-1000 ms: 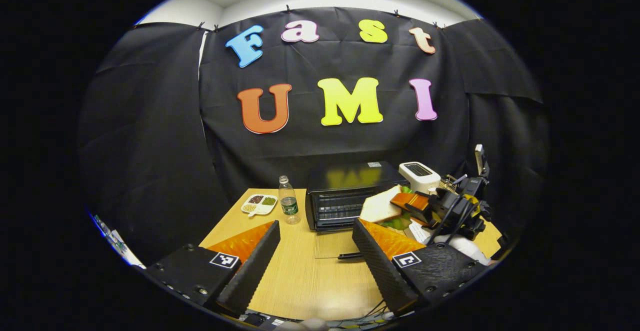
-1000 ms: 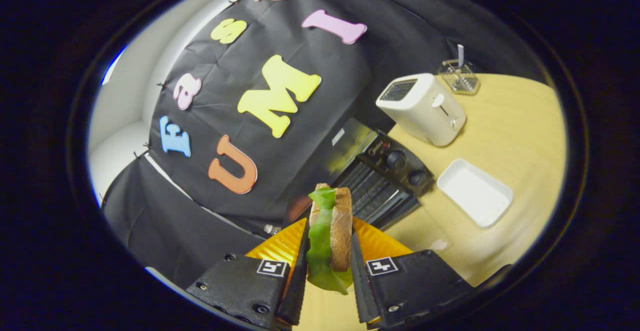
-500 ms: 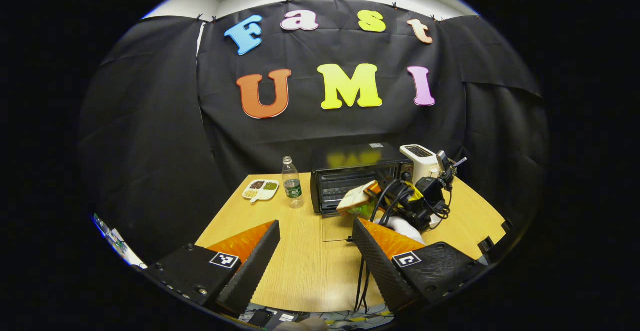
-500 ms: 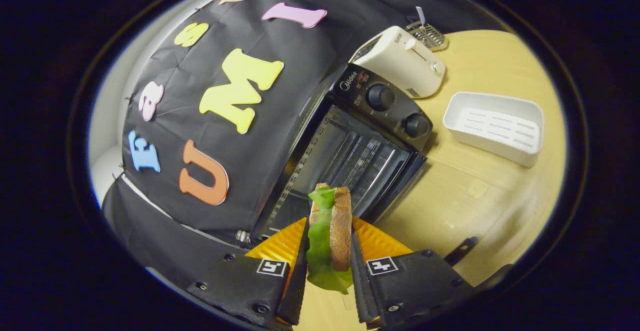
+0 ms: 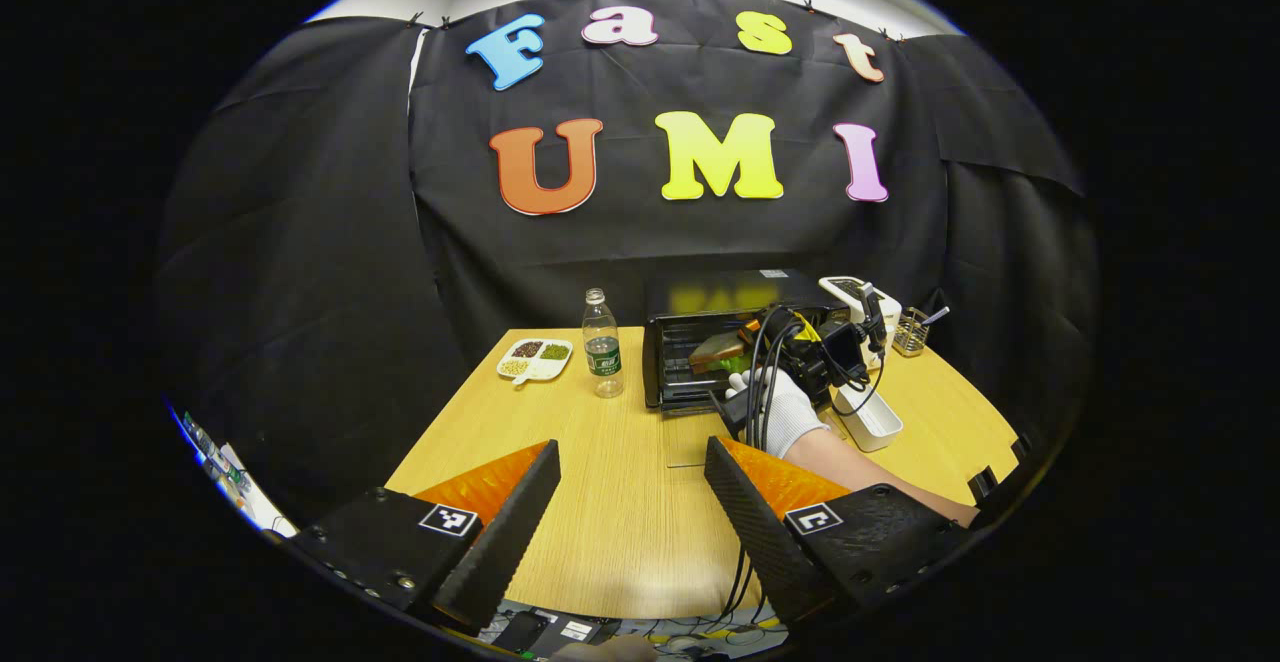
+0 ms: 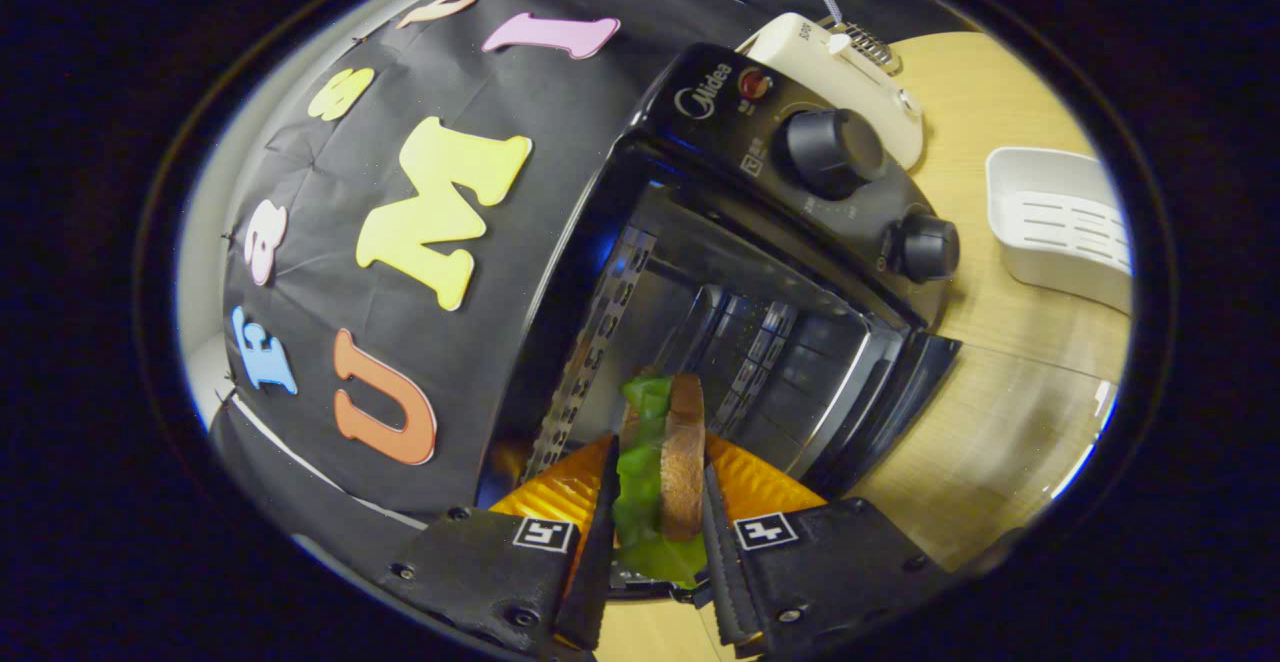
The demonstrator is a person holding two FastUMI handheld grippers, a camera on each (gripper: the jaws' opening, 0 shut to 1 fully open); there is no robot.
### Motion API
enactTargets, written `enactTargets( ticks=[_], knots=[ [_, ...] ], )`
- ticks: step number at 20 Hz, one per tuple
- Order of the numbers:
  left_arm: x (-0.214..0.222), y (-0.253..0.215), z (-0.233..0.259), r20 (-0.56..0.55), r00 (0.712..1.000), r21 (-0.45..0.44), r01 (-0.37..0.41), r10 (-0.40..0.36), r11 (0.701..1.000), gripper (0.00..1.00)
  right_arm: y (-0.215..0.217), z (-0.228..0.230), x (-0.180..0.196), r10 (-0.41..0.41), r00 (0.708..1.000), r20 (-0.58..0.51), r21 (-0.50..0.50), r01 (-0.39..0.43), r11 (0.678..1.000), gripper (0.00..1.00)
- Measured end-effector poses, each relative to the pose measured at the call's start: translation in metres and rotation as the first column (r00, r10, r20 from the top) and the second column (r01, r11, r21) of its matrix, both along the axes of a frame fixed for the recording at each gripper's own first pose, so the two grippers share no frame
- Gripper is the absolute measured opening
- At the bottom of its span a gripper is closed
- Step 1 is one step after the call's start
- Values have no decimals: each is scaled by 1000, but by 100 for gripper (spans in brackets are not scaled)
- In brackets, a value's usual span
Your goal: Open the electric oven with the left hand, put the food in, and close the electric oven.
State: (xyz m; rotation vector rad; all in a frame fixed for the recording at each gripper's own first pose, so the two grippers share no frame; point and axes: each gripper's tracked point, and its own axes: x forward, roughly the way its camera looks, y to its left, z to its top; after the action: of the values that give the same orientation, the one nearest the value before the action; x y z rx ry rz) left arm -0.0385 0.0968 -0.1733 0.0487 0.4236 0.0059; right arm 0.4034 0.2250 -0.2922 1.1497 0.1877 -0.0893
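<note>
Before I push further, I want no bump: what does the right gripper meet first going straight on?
Likely the oven's open cavity: right gripper, shut on the sandwich, points into it. Rack or back wall probably first; depth unclear.

Printed in pale letters on the control panel of the electric oven (image 6: 800, 192), above the upper knob (image 6: 832, 150): a brand name with a round logo ahead of it. Just under it, a small square symbol and fine scale marks around the knob, too small to make out. On the end of the toaster (image 6: 850, 57), a short line of tiny print, blurred. On the bottle (image 5: 601, 342), a wrap label, unreadable. Square coded markers on both fingers of the left hand-held gripper (image 5: 630, 450) and of the right hand-held gripper (image 6: 660, 442); no numbers legible anywhere
</note>
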Motion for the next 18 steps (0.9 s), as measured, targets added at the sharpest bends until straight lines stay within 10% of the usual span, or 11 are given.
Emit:
enactTargets(
  ticks=[4, 8, 18],
  knots=[
    [3, 4, -1, -3, 1000, -10, -1, 1, 1000, 96, -20, -14, -2, -21, 996, -86, -207, 3, 978, 47],
    [3, 6, -3, -9, 1000, 4, 7, -7, 1000, 96, -34, -6, -20, 17, 990, -143, -486, -85, 870, 100],
    [27, -24, 22, 78, 997, -50, -22, 26, 999, 96, -86, 124, -172, 156, 988, 2, -846, -82, 527, 89]
  ],
)
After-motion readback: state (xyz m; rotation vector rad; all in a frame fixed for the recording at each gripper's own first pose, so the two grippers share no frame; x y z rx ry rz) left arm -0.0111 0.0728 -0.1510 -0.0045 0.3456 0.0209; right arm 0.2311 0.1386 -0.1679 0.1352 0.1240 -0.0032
